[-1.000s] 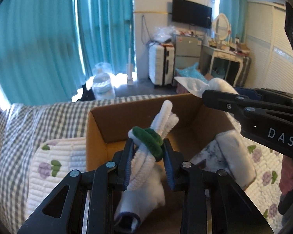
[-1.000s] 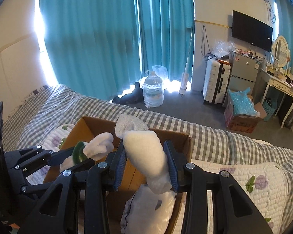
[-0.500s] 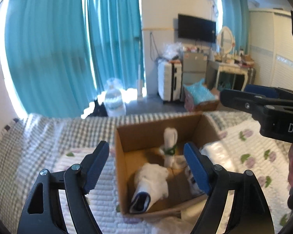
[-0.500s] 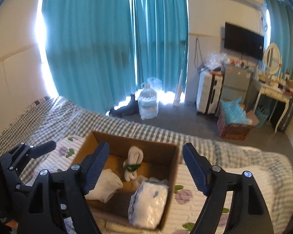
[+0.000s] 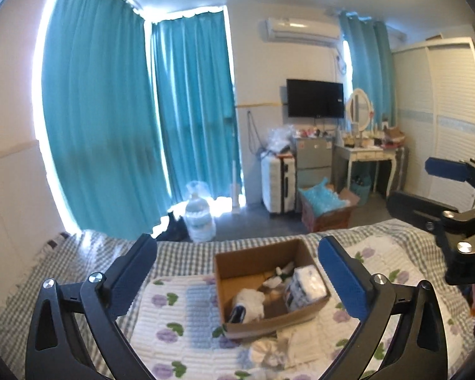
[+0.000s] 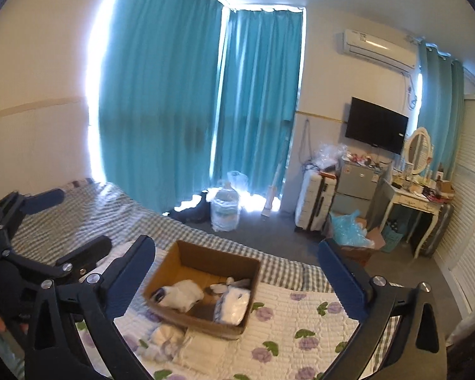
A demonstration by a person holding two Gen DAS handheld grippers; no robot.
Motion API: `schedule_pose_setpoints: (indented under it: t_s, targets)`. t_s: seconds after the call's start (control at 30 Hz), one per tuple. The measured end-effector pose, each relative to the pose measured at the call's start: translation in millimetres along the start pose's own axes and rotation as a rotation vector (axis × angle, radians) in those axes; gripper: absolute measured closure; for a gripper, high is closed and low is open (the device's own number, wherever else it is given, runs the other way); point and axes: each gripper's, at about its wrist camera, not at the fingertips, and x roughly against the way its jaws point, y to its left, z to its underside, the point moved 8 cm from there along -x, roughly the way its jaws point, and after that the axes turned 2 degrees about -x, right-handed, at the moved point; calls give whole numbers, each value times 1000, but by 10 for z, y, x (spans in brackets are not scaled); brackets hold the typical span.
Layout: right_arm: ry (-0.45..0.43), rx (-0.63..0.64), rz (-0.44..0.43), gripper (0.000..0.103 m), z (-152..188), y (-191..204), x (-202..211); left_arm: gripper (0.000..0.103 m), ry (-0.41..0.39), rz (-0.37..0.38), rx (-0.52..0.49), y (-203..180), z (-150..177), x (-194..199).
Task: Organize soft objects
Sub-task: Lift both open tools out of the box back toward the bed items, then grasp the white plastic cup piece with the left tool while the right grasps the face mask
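Note:
An open cardboard box (image 5: 228,291) (image 6: 167,269) stands on the bed. Inside lie a white sock with a dark cuff (image 5: 248,304) (image 6: 182,291), a white folded pack (image 5: 305,288) (image 6: 232,305) and a small white roll with a green band (image 5: 281,270) (image 6: 231,282). More white soft items (image 5: 269,350) (image 6: 167,337) lie on the quilt in front of the box. My left gripper (image 5: 237,272) is open and empty, high above and behind the box. My right gripper (image 6: 237,275) is open and empty too, equally far back.
The bed carries a white quilt with purple flowers (image 5: 180,323) over a grey checked sheet (image 6: 110,212). Beyond the bed are teal curtains (image 5: 110,126), a water jug (image 5: 199,221), a suitcase (image 5: 277,183), a box with blue plastic (image 5: 326,205) and a dressing table (image 5: 370,158).
Both grippers opened, dropping the banded roll and the white sock into the box, then pulled up and back. The box now looks small and far below.

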Motion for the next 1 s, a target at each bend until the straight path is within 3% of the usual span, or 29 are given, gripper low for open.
schedule_pose_setpoints:
  t_s: [0.2,0.33,0.67,0.83,1.0]
  targets:
    - [-8,-14,-34,0,238,62,349,0,5,-24,3,11,279,188]
    - [22,-28,-51,0,562,67,310,0,6,-63,45,89,549,178]
    - [226,-48,-35,0,1967,87,-724,0,169,-87,127,109,1659,-489]
    - [303,-65,-12,0,2567,23,-1144,0,288,-90,88,-28,2286,-860]
    - [379,-132,-41,0,2918,-29,-1333,1,417,-8,64,-211,2767,-1129]
